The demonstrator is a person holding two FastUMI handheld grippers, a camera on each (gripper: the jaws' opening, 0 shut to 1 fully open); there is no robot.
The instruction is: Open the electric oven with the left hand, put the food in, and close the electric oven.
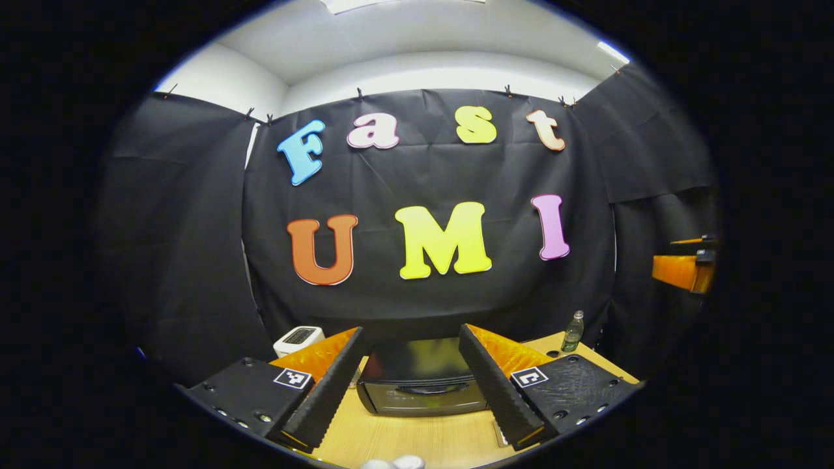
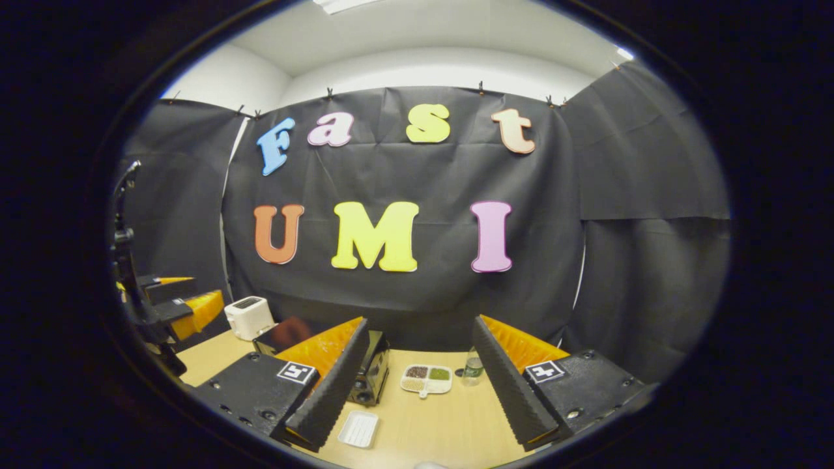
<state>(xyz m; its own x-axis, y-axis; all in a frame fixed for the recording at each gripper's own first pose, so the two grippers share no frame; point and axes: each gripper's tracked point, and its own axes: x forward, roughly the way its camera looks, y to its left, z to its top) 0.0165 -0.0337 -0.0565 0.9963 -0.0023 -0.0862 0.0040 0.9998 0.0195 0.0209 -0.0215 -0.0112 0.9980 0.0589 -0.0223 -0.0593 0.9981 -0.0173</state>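
**Two gripper cameras, both facing the back wall**

The left gripper view looks level over the wooden worktop (image 1: 417,436) from its near edge, squarely at the closed electric oven (image 1: 420,381), which sits close ahead. The right gripper view looks from farther right and a little farther back, catching the oven (image 2: 368,371) obliquely. Both share the worktop (image 2: 443,423), the white toaster (image 1: 298,339) (image 2: 249,317) at its far left corner, and the bottle (image 1: 573,331) (image 2: 474,368).
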